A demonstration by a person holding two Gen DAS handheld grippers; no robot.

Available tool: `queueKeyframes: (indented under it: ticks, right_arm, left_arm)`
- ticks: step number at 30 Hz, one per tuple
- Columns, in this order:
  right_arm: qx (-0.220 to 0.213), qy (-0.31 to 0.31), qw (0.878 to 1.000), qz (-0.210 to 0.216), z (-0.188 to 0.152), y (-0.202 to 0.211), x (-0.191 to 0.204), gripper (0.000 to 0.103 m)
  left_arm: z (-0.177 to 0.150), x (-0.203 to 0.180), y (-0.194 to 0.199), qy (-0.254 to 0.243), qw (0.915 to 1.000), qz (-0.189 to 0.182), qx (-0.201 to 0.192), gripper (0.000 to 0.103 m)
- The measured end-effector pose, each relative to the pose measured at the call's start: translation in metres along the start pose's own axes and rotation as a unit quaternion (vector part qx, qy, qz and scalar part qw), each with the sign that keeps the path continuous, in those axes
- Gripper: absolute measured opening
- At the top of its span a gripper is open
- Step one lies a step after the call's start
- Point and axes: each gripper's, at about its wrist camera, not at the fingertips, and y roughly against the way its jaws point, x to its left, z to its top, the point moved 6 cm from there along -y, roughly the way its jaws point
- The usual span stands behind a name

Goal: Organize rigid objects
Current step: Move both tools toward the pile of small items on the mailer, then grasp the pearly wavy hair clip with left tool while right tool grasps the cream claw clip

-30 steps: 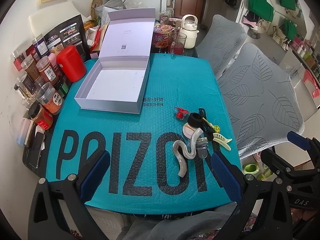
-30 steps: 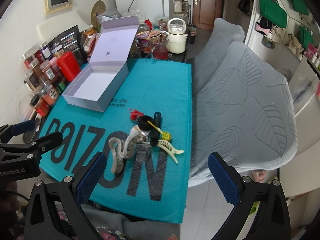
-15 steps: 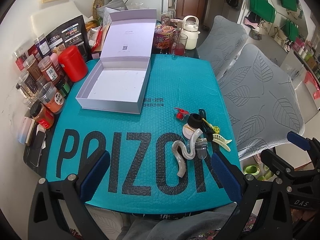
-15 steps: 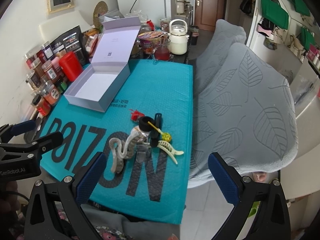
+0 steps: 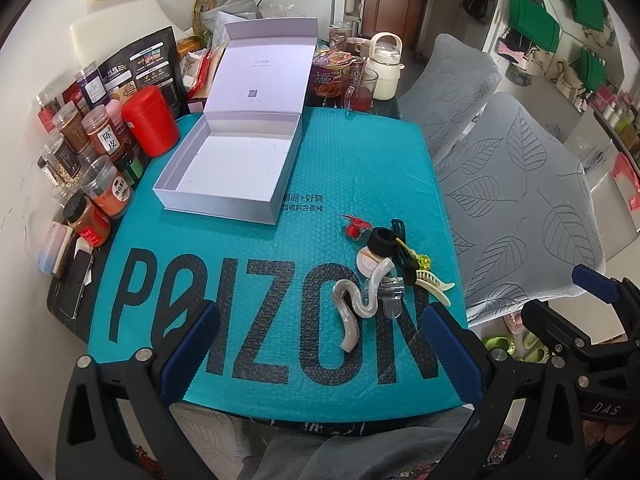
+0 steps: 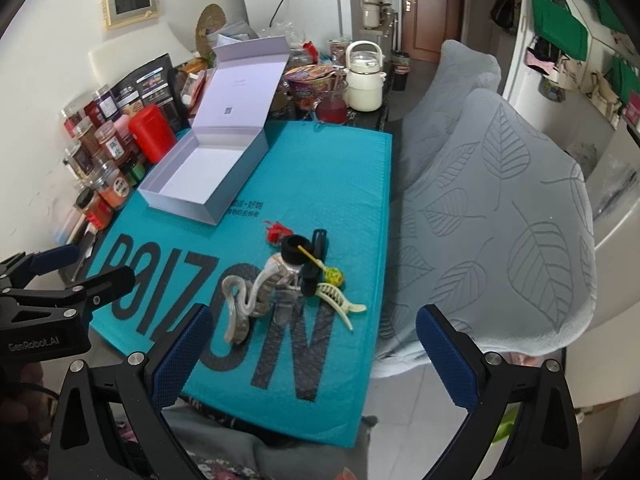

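teal mat (image 5: 352, 152) — black lettering, white box (image 5: 232, 160)

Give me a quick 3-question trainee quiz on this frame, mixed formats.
1. True or false: the white box already holds some of the hair clips.
2. Multiple choice: the cream claw clip lies at which part of the clip pile? A) the edge nearest the box B) the edge nearest the covered chairs C) under the black ring
3. Fill in: both the left gripper and the right gripper have their fingers ____.

Key: 1 false, the box is empty, lid up. 2 B. 3 open, holding nothing.
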Motion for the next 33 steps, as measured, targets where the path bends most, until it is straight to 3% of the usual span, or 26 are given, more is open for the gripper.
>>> queueKeyframes:
  ticks: [14,23,33]
  right_arm:
    - [0.006,0.033,0.998,0.055,0.018,-0.009,-0.025,0.103]
    - [0.032,0.051,0.994,0.089,0.016,-0.047,-0.040,0.103]
    - [0.067,0.059,0.992,0.093,0.004,-0.101,-0.055,0.103]
  left_arm:
    - [0.007,-0.023,-0.012,0.042,0.9991,-0.007,0.001,0.103]
    - [0.002,-0.029,-0.057,0.078,0.9961,-0.010,0.041,0.103]
    - [-0.002,-0.035,-0.116,0.073,0.9953,-0.007,0.063,0.103]
